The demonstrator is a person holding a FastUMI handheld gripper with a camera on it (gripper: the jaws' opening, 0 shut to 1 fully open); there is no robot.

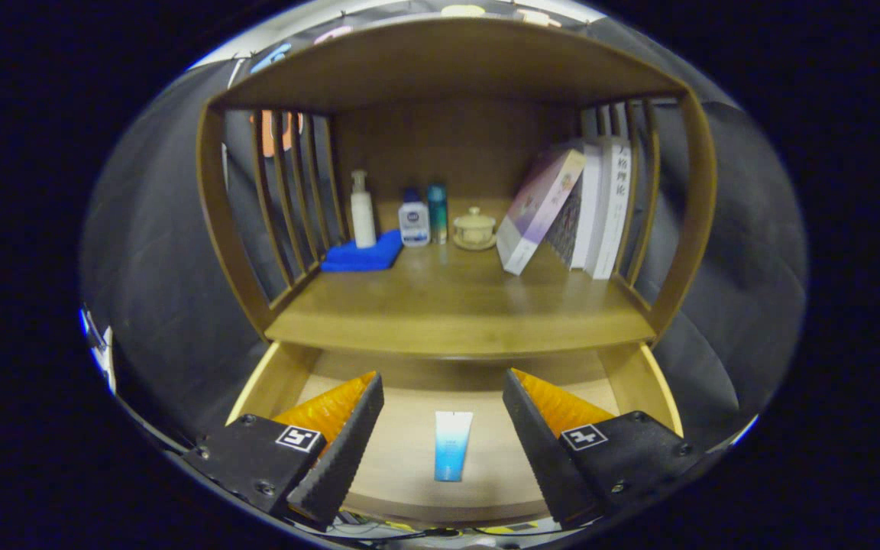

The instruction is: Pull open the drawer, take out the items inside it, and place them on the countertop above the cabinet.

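Drawer [642,382] is seen pulled out beneath the countertop [455,305]; its walls and floor are pale, smooth wood, lighter than the brown cabinet above. One tube [451,445] is found lying flat on the drawer floor, slim and tapered, white at the far end and shading to blue at the near end. It is placed between the two fingers of the gripper [444,397] but touched by neither.

The jaws are held wide apart, released, with nothing grasped. Ribbed, wedge-shaped pads [333,405] are noted on the inner faces (each finger body carries a small square marker).

The countertop is a smooth brown board, enclosed by a curved roof and slatted side rails [291,195]. At its back, a folded blue cloth [363,256] is seen at the left, with a white pump bottle [363,210] standing on it. Beside these a short white bottle [414,219], a teal can [438,213] and a cream lidded cup [475,227] on a saucer are lined up. Books [600,206] are stacked upright at the right, one book [539,210] tilted against them.

The drawer's near edge is partly covered by the fingers. Cables below it are cut off and hard to make out.
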